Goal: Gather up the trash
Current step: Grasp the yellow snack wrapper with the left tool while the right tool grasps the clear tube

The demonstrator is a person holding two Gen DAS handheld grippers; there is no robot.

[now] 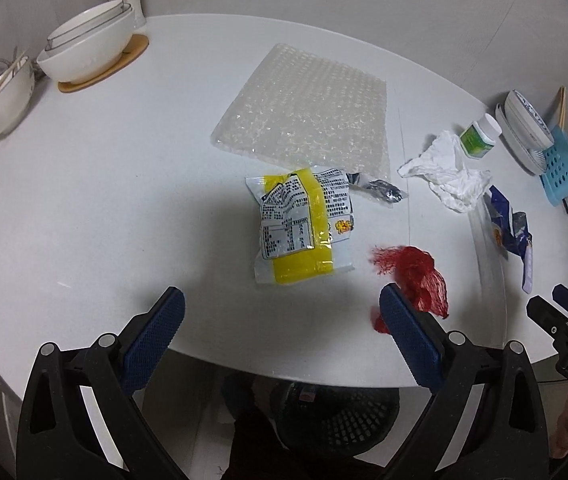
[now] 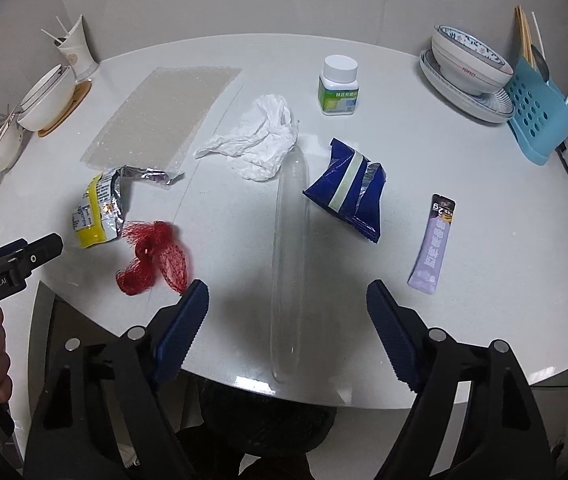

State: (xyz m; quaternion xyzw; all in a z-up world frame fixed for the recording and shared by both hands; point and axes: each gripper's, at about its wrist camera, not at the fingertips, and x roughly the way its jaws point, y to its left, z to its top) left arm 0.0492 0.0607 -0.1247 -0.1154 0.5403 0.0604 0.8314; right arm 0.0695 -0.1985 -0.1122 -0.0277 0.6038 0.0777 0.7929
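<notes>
red mesh net (image 1: 412, 280), yellow-white wrapper (image 1: 304, 226)

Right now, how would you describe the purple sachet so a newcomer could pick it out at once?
Start at the white round table and go to its right side, toward the blue perforated utensil rack. The purple sachet lies flat there, apart, just right of the crumpled dark blue snack bag. It is the only slim, uncrumpled lilac stick pack, with a black top end.
</notes>
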